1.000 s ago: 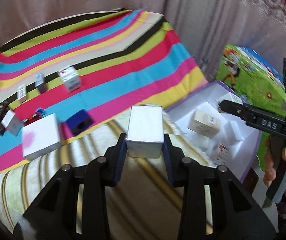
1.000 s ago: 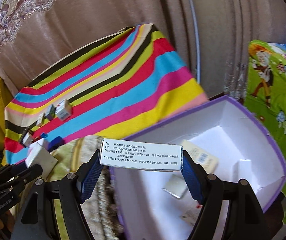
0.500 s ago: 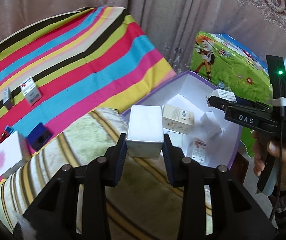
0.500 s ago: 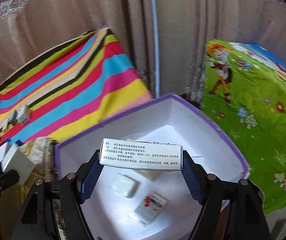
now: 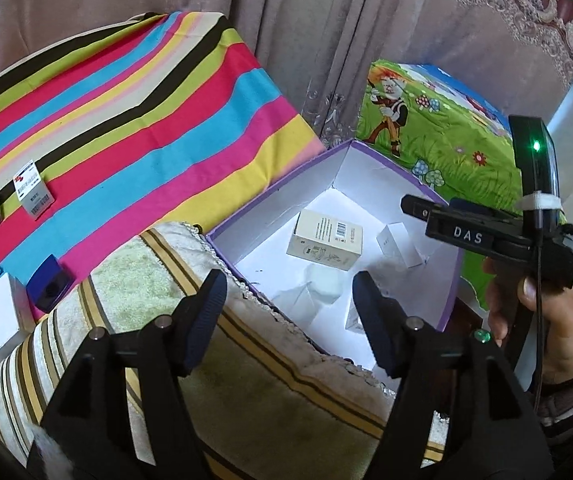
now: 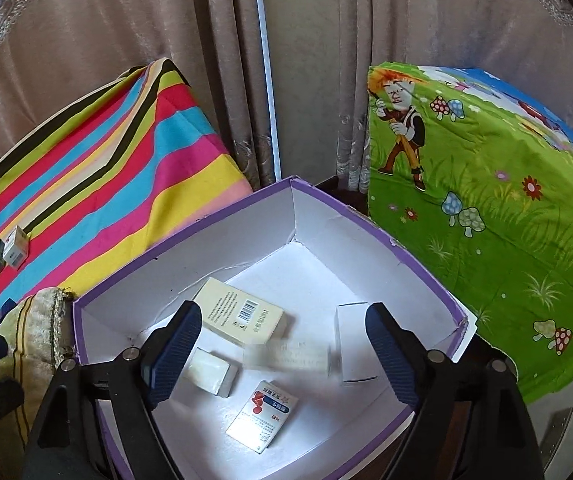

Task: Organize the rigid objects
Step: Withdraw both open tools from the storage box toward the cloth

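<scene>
Cartons released over the purple box [image 6: 190,236]

Left gripper [image 5: 289,304] and right gripper [image 6: 282,344] are seen opening – a blurred carton [image 6: 286,354] between the right's pads, ungripped.

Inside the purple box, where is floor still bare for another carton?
Bare floor: the far corner of the purple box, behind the barcode carton. The near half is crowded: soap-like bar, red-and-blue carton, white carton.

A blurred box [image 6: 286,354] smears mid-air inside the bin [image 6: 222,224]. 2 pale boxes [image 5: 322,284] blur together between the left claw [image 5: 288,296] tips.
</scene>
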Demonstrator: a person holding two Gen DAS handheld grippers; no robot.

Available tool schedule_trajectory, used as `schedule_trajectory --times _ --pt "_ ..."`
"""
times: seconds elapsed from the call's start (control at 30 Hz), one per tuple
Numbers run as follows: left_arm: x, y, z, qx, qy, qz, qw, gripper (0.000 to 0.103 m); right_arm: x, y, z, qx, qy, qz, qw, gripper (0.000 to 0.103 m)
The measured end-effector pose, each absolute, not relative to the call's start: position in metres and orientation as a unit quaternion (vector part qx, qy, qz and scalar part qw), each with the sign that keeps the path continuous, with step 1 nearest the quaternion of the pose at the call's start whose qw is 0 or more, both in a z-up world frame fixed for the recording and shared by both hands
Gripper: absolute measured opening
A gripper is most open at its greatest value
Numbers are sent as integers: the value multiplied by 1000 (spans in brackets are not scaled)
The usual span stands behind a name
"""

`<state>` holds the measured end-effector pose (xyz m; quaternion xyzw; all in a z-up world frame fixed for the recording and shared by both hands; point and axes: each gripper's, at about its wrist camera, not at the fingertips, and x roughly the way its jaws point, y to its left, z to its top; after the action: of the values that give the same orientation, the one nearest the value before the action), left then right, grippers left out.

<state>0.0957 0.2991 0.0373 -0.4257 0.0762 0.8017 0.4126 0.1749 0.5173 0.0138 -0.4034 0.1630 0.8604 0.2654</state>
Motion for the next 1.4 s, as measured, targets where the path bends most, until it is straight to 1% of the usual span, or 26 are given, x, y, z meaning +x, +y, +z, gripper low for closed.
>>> schedule_trajectory --times 0.5,0.63,0.7,1.03,1.4 --pt "83 264 39 -424 22 830 363 70 167 500 15 -413 156 866 237 87" --pt "76 239 39 -426 -5 839 339 71 162 485 19 -413 148 872 219 87" --pt "72 226 38 -428 -17 843 324 73 158 476 21 -414 140 875 206 87" --pt "52 152 27 -447 -116 850 254 75 142 432 24 -425 111 886 153 87" --pt "49 74 19 -440 -165 867 168 75 105 359 32 -435 61 896 59 87"
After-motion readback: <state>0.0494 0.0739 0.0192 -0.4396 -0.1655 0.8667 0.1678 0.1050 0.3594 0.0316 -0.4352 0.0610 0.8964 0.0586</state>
